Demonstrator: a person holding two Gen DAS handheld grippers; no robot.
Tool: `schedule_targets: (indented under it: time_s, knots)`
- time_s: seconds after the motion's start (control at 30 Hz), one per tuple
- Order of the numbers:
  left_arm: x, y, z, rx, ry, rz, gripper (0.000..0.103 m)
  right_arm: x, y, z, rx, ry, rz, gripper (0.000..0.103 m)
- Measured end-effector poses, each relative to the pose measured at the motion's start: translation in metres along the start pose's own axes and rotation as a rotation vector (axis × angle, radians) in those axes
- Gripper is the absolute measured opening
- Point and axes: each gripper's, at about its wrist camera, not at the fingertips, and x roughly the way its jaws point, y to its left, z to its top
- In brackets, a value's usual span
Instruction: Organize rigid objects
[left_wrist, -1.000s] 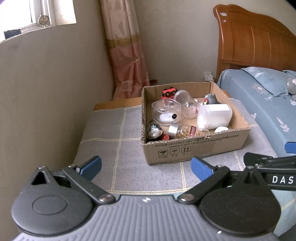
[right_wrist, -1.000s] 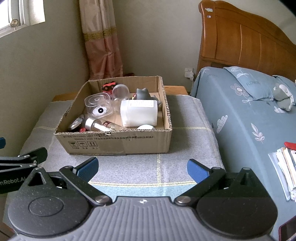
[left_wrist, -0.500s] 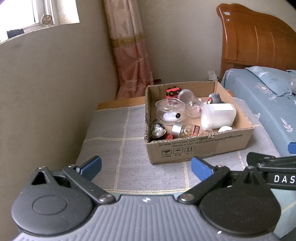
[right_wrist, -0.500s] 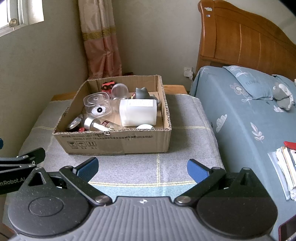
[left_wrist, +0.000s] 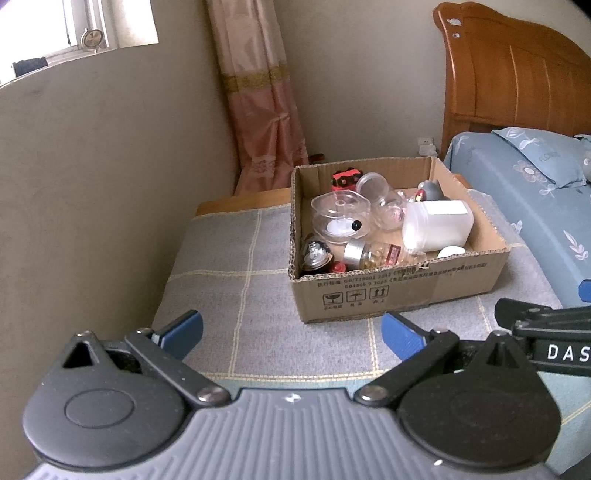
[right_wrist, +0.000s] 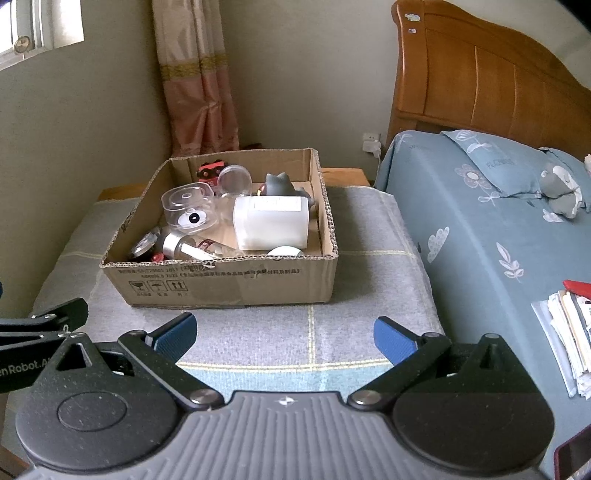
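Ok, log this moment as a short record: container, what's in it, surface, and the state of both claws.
container: cardboard box, open top, upright
contents: white plastic jar on its side; clear lidded tub; grey cat figure; small glass bottle lying down; red toy car
surface: grey checked cloth beside the bed
left claw: open, holding nothing, short of the box
right claw: open, holding nothing, short of the box
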Motion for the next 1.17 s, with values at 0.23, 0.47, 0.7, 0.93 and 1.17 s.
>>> schedule_targets:
  time_s: [0.23, 0.47, 0.7, 0.93, 1.17]
  knots:
    - [-0.0002, 0.0003, -0.0007, -0.004, 0.000, 0.008, 0.102, 0.0001, 0.0005, -0.0004, -0.001, 0.000, -0.006, 0.103]
    - [0.0006, 0.0000, -0.0015, -0.001, 0.005, 0.019, 0.102, 0.0021, -0.0006, -0.0020, 0.001, 0.005, -0.010, 0.103]
    - [0.0001, -0.0007, -0.0013, 0.004, 0.003, 0.025, 0.102, 0.0028, 0.0001, -0.0025, 0.000, 0.006, -0.012, 0.103]
    - [-0.0002, -0.0020, -0.0004, 0.007, 0.005, 0.023, 0.102, 0.0030, 0.0003, -0.0028, 0.001, 0.004, -0.012, 0.103]
    - [-0.0012, -0.0030, -0.0007, 0.003, 0.005, 0.026, 0.102, 0.0033, 0.0003, -0.0034, 0.000, 0.007, -0.004, 0.103]
